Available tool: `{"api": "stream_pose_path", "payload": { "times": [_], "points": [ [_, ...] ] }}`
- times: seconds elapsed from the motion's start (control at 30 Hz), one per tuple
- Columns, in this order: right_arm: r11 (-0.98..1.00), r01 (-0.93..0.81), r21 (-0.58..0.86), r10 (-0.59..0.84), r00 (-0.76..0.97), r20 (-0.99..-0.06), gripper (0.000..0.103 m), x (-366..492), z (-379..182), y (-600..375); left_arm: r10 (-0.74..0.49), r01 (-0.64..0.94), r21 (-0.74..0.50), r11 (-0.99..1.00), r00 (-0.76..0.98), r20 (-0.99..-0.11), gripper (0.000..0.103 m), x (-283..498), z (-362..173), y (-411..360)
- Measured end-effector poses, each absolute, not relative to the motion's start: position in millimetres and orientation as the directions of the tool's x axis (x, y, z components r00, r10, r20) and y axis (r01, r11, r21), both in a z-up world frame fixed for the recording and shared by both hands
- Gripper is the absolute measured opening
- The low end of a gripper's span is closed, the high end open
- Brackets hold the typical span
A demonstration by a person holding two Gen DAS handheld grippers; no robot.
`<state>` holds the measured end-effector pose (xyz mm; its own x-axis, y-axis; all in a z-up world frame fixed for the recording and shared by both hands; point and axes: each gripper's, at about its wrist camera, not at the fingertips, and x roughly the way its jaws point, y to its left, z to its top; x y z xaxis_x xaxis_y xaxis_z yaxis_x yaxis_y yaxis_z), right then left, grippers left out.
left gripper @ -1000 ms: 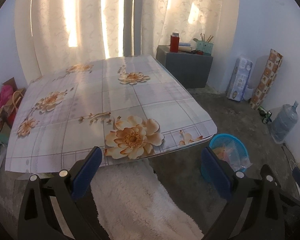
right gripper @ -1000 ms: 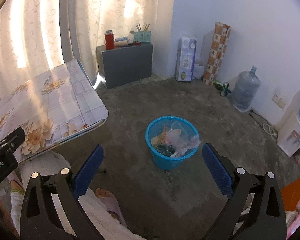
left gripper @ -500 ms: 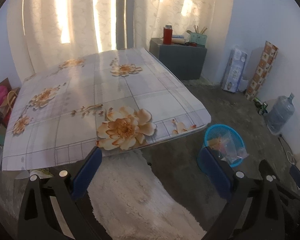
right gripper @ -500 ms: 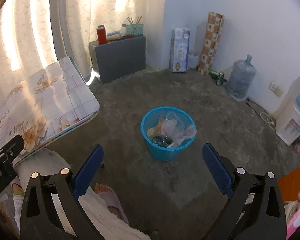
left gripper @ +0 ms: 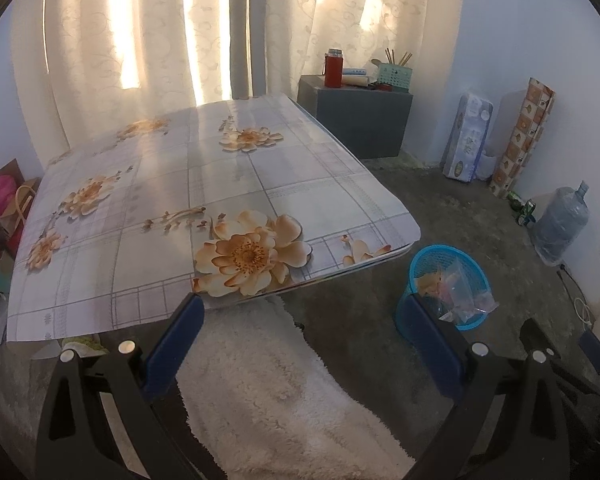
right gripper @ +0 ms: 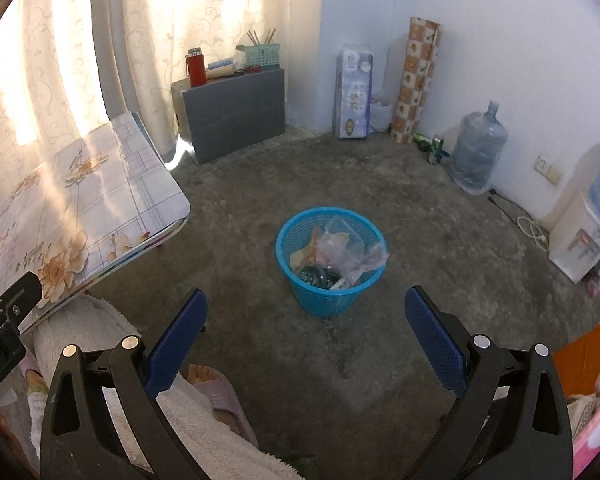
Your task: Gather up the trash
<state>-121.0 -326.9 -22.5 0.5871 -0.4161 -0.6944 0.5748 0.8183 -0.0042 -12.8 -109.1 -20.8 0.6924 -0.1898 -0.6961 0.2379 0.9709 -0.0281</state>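
A blue mesh trash basket [right gripper: 330, 292] stands on the concrete floor, holding plastic bags and wrappers [right gripper: 346, 252]. The same basket [left gripper: 446, 264] shows in the left wrist view beside the table's right corner. My right gripper [right gripper: 306, 344] hangs open above the floor, just short of the basket, with nothing between its fingers. My left gripper [left gripper: 304, 350] is open too, held over a fluffy white garment in front of the low table [left gripper: 100, 300]. The floral tablecloth carries no loose items.
A grey cabinet [right gripper: 236, 116] with a red bottle and a pen basket stands by the curtains. A tissue pack [right gripper: 354, 96], a patterned roll [right gripper: 418, 80] and a water jug [right gripper: 478, 152] line the wall. A person's slippered foot [right gripper: 216, 392] rests near my right gripper. A water dispenser [right gripper: 580, 240] is at right.
Both grippers have drawn back and risen slightly, so the table and basket look a bit farther away. Both stay open and hold nothing.
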Motion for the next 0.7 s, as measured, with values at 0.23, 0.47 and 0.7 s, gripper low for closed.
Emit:
{"api": "stream_pose_path", "payload": {
  "times": [0.23,0.47,0.7],
  "points": [
    [0.820,0.573,-0.008,-0.417,0.587,-0.694,0.095,-121,-22,-324,-0.175,0.213,-0.031,0.977,0.699,-0.693,0.097,-13,-20,-101],
    [0.819,0.574,-0.008,-0.418,0.587,-0.693,0.095,-121,-22,-323,-0.157,0.184,-0.035,0.982,0.704,-0.693,0.097,-14,-18,-96],
    [0.817,0.576,-0.011,-0.422,0.585,-0.693,0.095,-122,-21,-324,-0.151,0.178,-0.033,0.983,0.706,-0.692,0.097,-14,-18,-97]
  ]
}}
